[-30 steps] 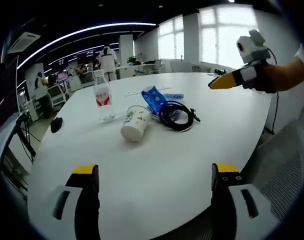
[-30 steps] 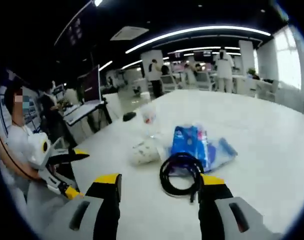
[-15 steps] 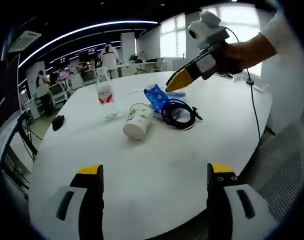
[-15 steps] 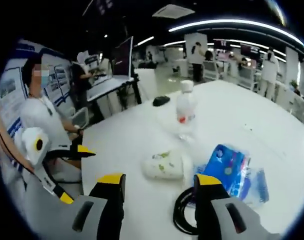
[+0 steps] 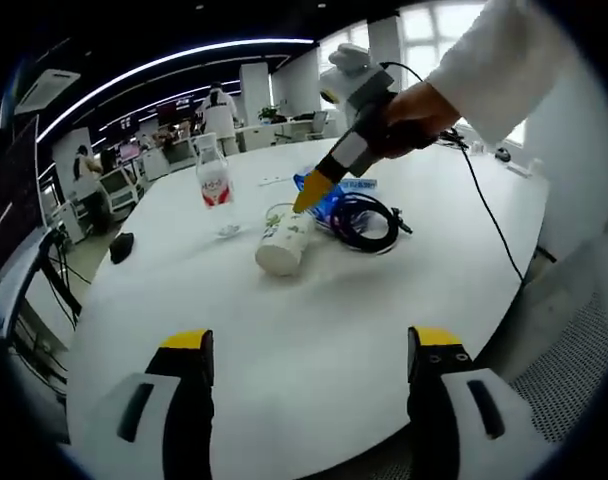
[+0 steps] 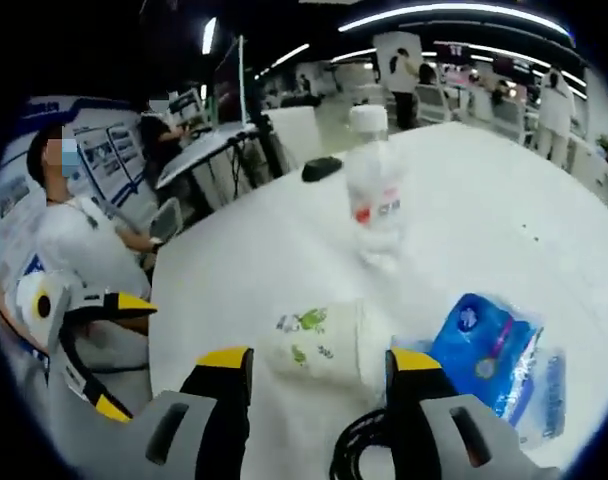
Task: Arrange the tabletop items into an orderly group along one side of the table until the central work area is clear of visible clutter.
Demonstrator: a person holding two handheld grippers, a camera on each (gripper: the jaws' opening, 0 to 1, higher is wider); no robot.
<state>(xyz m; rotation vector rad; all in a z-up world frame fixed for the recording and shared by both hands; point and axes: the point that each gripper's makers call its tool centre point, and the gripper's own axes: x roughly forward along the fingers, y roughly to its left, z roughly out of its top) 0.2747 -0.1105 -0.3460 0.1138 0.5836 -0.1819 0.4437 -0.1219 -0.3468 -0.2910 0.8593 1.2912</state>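
A paper cup (image 5: 286, 238) (image 6: 319, 345) with a green print lies on its side on the white table (image 5: 324, 320). Behind it stands a clear water bottle (image 5: 214, 185) (image 6: 376, 190). To the cup's right lie a blue packet (image 5: 327, 200) (image 6: 489, 350) and a black cable coil (image 5: 369, 222) (image 6: 356, 455). My right gripper (image 5: 309, 195) (image 6: 319, 365) is open, its tips just above the cup, one on either side. My left gripper (image 5: 311, 345) (image 6: 119, 355) is open over the near table edge with nothing between its jaws.
A black mouse (image 5: 122, 247) (image 6: 324, 168) lies near the table's far left edge. A person in white (image 6: 74, 240) is by the table edge. Desks, chairs and people stand in the office behind. A mesh chair (image 5: 569, 350) is at the right.
My right gripper has swung in from the far right, over the cable and packet, to the paper cup. The items on the table lie as before.
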